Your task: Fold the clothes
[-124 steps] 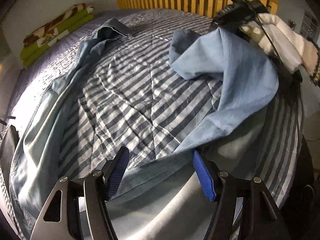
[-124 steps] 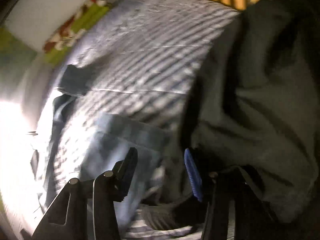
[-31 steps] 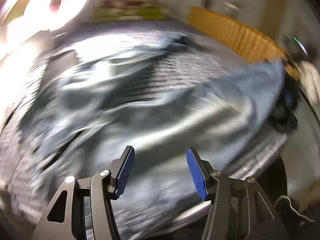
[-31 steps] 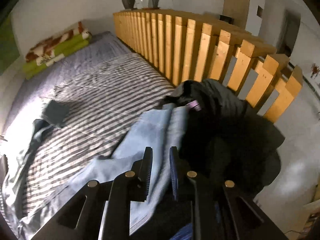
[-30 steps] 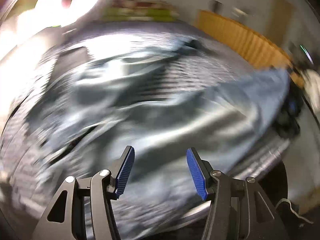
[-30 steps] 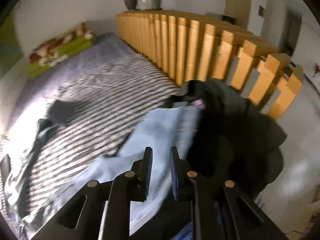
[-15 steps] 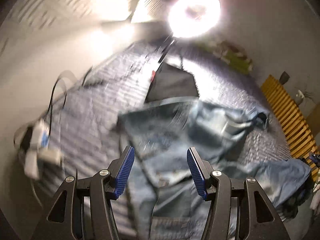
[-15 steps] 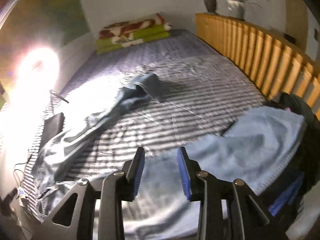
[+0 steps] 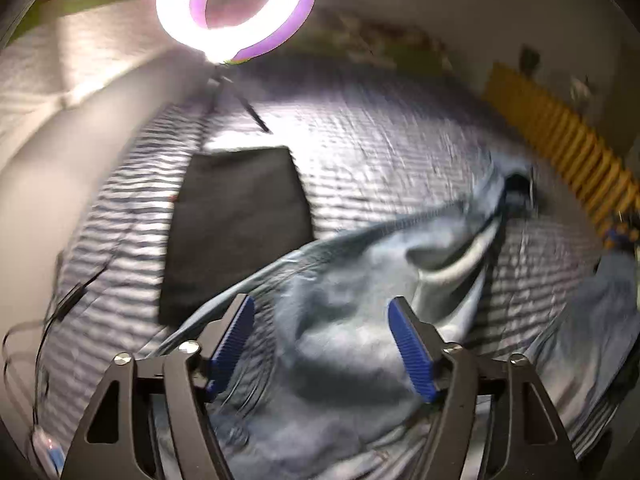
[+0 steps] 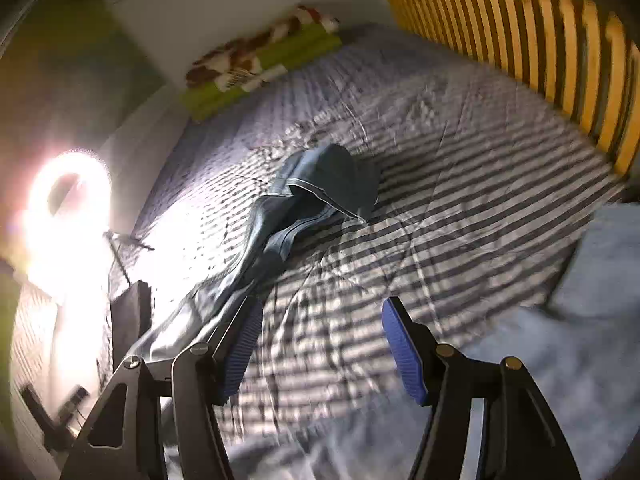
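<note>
Your left tool (image 9: 320, 344) has just spread its jaws wider, and nothing is clamped between them — the blue pads stand apart over a rumpled stretch of the light blue jeans (image 9: 360, 280), with no cloth pinched. A second ago this view was a blur of denim close up; now it looks across the striped bed (image 9: 400, 140), past a dark folded garment (image 9: 236, 224) lying flat under the ring light (image 9: 236, 4). The jeans lie bunched beside that dark piece, one leg running off toward the wooden slat rail (image 9: 560, 152).

Your right tool (image 10: 320, 348) was nearly shut on the light blue cloth a second ago; its jaws have just been opening and are now well apart, holding nothing — only striped bedcover shows between the pads. In this view one jeans leg (image 10: 304, 208) trails up the bed with its hem turned over, and the other pale blue portion (image 10: 580, 320) lies spread at the lower right, near the tool but not in it.

So you have let go on both sides. The garment is laid out but not yet flat or aligned: the legs are well apart and the middle is bunched. I'd judge the fold itself has not begun — the next grasp probably needs to bring one leg over the other.
</note>
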Tool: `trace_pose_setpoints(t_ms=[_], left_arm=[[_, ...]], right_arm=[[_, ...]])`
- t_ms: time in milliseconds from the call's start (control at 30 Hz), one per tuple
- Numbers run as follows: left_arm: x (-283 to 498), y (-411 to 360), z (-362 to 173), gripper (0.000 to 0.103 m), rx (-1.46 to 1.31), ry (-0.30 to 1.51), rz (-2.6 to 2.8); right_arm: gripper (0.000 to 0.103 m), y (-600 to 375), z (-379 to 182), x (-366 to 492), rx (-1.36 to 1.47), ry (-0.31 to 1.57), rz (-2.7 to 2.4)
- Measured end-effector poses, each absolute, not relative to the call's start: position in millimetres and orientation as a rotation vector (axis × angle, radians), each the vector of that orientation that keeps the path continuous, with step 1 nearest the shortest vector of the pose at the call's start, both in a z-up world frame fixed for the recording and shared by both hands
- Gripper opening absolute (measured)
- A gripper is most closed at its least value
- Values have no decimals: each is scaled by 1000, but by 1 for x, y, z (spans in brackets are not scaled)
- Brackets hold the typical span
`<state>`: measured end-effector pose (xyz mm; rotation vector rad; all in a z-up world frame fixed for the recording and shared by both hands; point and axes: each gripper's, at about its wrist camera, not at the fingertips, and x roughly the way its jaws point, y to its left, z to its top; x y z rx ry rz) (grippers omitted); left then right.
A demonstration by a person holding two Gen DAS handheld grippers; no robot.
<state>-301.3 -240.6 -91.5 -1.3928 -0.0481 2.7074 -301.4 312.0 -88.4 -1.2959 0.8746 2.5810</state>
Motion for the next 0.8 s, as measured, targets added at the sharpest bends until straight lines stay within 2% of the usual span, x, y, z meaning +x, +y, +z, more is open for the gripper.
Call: trace_pose_setpoints(t_ms=[167,333,433,500,567,600,633,700,767,800], left_arm=[[-354,-213,-137,76,-1454,218,2677],[-393,-199,-172,77,-1496,342,2642],[-401,-191,-186,76,-1485,408,2634],[-403,-183,-196,63,-1473,474,2617],[-401,-177,-202,42,-1469,532,2616],[-401,-175,-205,36,-1466,555,2620],[-401,-174,-206,23,-1465,572,2620],[-402,-174,-207,16,-1460,584,2621],[-402,-174,-206,5,-1449,581,2627],[-403,-174,-205,5,-1439,583,2636]], right_arm=[[58,328,-125,-362,-1313,944,2512],[59,329,-142,-417,-1307,1033,2513],[60,319,-146,-449,-1315,1016,2533],[60,306,-148,-468,-1332,903,2553],[60,288,-148,-489,-1345,676,2577],[60,281,-148,-496,-1349,568,2585],[60,271,-151,-505,-1360,414,2590],[61,257,-158,-516,-1412,194,2601],[61,251,-165,-520,-1467,88,2616],[61,248,-168,-521,-1479,17,2621]])
